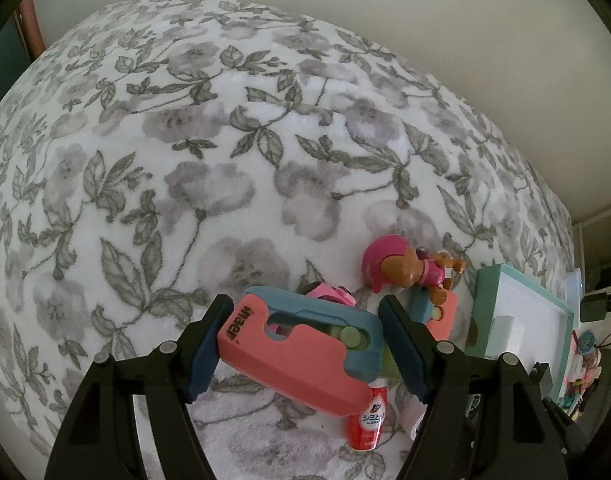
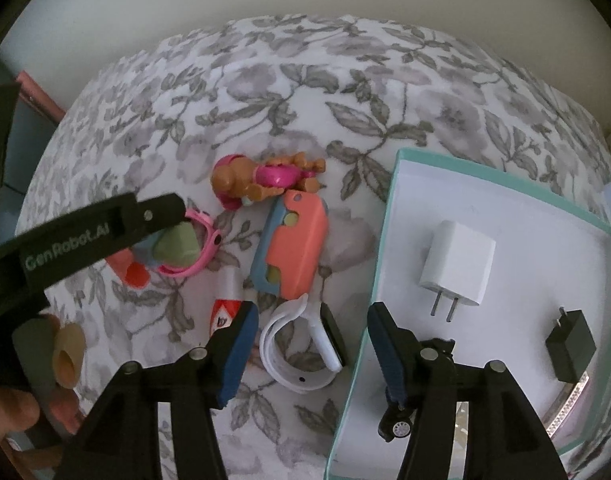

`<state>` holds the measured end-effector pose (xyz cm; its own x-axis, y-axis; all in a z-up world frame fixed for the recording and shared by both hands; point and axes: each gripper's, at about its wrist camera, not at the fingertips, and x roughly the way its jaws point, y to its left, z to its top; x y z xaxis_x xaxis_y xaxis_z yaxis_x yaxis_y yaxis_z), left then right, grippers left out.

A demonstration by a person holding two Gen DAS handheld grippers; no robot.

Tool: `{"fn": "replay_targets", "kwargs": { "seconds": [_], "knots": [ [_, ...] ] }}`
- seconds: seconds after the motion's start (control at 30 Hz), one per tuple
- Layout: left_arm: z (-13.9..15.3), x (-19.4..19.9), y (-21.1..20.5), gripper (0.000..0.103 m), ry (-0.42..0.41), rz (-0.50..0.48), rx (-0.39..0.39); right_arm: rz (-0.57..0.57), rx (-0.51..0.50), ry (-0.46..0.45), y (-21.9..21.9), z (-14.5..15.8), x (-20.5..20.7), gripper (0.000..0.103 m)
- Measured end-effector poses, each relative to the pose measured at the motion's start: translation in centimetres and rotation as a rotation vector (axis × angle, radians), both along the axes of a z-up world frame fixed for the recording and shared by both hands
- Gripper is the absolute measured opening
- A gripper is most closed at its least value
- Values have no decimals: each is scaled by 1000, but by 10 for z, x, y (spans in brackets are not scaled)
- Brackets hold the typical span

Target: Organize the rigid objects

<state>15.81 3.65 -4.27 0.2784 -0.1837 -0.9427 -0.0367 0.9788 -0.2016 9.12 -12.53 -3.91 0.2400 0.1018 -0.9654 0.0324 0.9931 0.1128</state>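
My left gripper (image 1: pixel 301 344) clamps the coral and blue plastic carrot knife (image 1: pixel 301 352) above the floral blanket (image 1: pixel 185 160). My right gripper (image 2: pixel 311 344) stands open and empty over the white plastic wristband (image 2: pixel 293 356), beside the mint-rimmed white box (image 2: pixel 389 280).

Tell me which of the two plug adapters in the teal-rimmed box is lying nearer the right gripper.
The white plug adapter, prongs pointing toward the right gripper. The black plug adapter lies farther right, by the teal-rimmed box wall.
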Motion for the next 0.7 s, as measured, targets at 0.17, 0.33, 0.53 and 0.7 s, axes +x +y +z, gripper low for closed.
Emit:
{"fn": "replay_targets", "kwargs": {
  "seconds": [0.17, 0.33, 0.53, 0.7],
  "knots": [
    [0, 0, 0, 76, 0, 2, -2, 42, 30, -27, 8, 1, -1, 62],
    [0, -1, 1, 76, 3, 4, -7, 64, -28, -4, 14, -10, 0, 62],
    [-1, -1, -1, 76, 4, 0, -15, 88, -15, 46, 16, -19, -2, 62],
    [-1, -1, -1, 76, 6, -2, -16, 113, -31, 62, 20, -21, -7, 62]
  ]
}}
